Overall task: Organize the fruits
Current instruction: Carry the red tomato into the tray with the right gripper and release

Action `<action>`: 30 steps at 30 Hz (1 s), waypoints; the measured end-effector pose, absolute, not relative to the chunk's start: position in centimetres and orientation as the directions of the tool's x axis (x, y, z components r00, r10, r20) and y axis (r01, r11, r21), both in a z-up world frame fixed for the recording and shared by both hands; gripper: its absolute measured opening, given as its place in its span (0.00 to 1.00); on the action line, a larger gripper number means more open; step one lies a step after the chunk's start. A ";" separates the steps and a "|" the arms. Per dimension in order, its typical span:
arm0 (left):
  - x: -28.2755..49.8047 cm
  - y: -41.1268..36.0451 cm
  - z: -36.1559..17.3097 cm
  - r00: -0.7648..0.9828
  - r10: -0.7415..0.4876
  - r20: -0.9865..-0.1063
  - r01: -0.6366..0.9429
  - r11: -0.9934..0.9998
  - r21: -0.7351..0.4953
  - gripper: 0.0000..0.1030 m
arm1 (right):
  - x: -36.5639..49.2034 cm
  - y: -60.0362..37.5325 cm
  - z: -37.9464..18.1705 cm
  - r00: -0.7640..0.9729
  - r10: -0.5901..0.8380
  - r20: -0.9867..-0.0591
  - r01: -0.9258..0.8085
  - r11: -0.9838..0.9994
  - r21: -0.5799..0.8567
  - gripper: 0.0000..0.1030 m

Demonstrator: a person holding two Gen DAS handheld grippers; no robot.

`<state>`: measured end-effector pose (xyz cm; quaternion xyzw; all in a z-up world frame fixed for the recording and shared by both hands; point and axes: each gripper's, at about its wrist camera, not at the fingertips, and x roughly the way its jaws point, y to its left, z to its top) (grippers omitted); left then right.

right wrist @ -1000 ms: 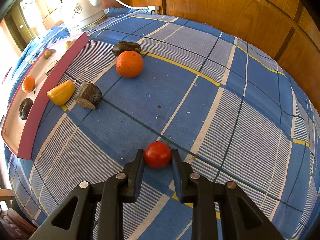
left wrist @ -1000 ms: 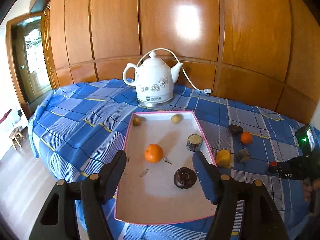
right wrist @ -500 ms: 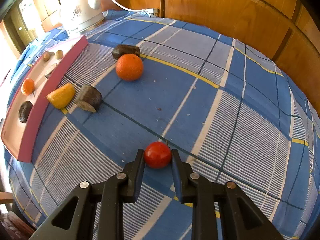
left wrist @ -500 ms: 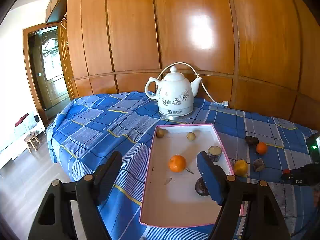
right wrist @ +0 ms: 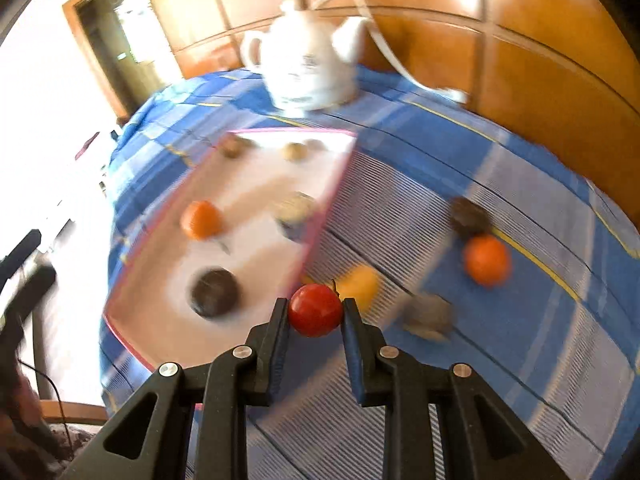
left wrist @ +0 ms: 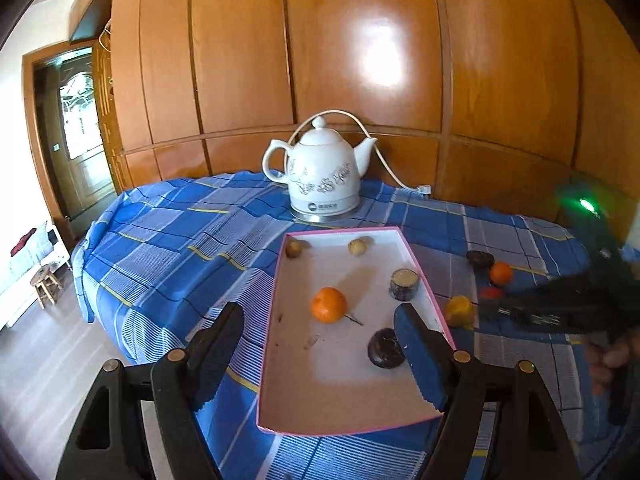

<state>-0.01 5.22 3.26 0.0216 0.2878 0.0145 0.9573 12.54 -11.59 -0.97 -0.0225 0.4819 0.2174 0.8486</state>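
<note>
We had the small red fruit (right wrist: 315, 310) pinched between the right gripper (right wrist: 316, 312) jaws, held above the blue checked cloth (right wrist: 500, 360) just off the tray's (right wrist: 324, 216) near right edge; by our read, this was the carry, and next it called for crossing that pink rim and releasing on the bare white floor. The fruit looked smooth, glossy, round. Our left gripper (left wrist: 318, 334) hung wide open and empty over the tray's near edge, beside a dimpled orange (left wrist: 329, 304) and a dark wrinkled fruit (left wrist: 385, 349)
</note>
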 end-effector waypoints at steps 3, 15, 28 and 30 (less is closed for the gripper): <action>-0.3 4.9 3.2 0.836 0.020 -0.549 0.009 0.999 0.049 0.76 | 13.9 -8.5 -1.2 0.418 0.379 -0.826 -0.411 0.890 0.200 0.25; -0.8 4.8 3.1 0.844 -0.006 -0.536 0.035 0.998 0.043 0.76 | 17.2 -4.2 -2.4 0.361 0.436 -0.825 -0.375 0.877 0.299 0.28; -1.1 4.7 3.4 0.853 0.003 -0.521 0.027 0.998 0.051 0.76 | 14.3 -7.2 -0.9 0.419 0.434 -0.797 -0.364 0.885 0.291 0.33; -1.2 4.6 3.5 0.855 0.003 -0.519 0.030 0.998 0.054 0.76 | 13.8 -8.0 -0.6 0.432 0.427 -0.795 -0.361 0.889 0.282 0.33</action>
